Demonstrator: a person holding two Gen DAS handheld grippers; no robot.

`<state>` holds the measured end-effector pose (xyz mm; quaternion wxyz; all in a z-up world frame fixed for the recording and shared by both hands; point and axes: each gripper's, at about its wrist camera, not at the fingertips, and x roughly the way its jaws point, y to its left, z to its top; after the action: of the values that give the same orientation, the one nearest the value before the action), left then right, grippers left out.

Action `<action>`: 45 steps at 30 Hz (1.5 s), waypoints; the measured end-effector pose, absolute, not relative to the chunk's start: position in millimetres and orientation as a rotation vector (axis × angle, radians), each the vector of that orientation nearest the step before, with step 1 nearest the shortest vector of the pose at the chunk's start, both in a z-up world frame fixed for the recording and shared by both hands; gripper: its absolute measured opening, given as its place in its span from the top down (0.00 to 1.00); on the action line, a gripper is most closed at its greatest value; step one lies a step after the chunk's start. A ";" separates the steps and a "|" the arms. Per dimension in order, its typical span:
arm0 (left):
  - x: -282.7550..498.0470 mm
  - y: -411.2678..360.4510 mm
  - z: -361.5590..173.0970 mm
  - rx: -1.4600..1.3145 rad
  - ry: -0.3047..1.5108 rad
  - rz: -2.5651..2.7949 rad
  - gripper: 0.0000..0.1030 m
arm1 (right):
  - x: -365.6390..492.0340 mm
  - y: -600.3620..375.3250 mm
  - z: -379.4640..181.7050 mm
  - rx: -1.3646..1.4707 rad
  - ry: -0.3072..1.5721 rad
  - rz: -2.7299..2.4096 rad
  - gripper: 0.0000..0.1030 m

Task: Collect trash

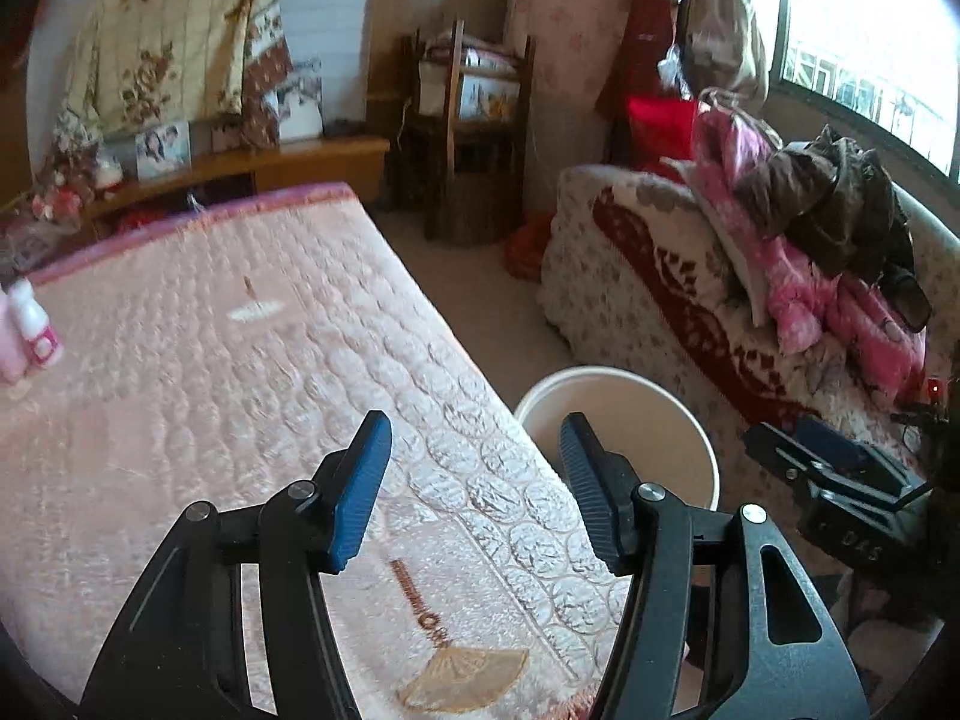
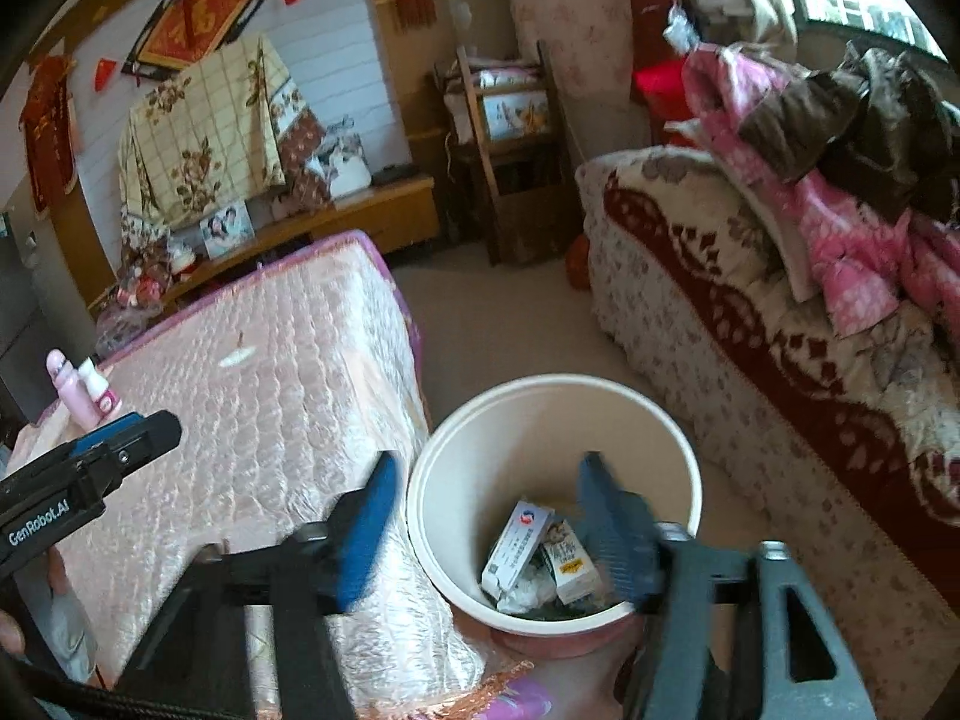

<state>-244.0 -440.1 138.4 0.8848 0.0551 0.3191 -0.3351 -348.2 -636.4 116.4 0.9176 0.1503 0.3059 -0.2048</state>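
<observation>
We hold both the left gripper (image 1: pixel 474 438) and the right gripper (image 2: pixel 489 480) wide and empty; the bin (image 2: pixel 600 408), at 12 o'clock of the right one, holds boxes (image 2: pixel 516 546).

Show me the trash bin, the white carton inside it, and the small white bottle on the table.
trash bin (image 2: pixel 456 456): right wrist view, inner wall.
white carton (image 2: pixel 516 546): right wrist view, front face.
white bottle (image 2: pixel 99 390): right wrist view, body.

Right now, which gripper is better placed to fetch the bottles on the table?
Left. The left gripper hangs open over the table, nearer the bottles; the right gripper is open over the bin.
</observation>
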 end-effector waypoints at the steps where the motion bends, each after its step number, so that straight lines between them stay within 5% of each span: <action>1: -246.8 -438.2 142.1 0.113 0.650 -0.700 0.44 | -351.8 -634.3 121.7 0.309 0.612 -0.425 0.23; 5: -260.4 -427.1 157.7 0.097 0.594 -0.716 0.43 | -365.5 -625.0 142.3 0.295 0.563 -0.439 0.22; 8: -273.1 -418.3 168.2 0.091 0.533 -0.727 0.30 | -375.8 -613.8 156.5 0.264 0.528 -0.447 0.22; 11: -283.1 -411.7 175.4 0.083 0.492 -0.741 0.26 | -385.1 -601.1 167.7 0.223 0.499 -0.474 0.15; 45: -316.3 -406.0 189.1 0.150 0.417 -0.787 0.26 | -418.3 -557.7 207.7 0.131 0.436 -0.520 0.12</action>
<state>-316.3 -406.0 189.1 0.8998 0.0725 0.2015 -0.3801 -418.3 -557.7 207.7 0.9409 0.0641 0.2139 -0.2548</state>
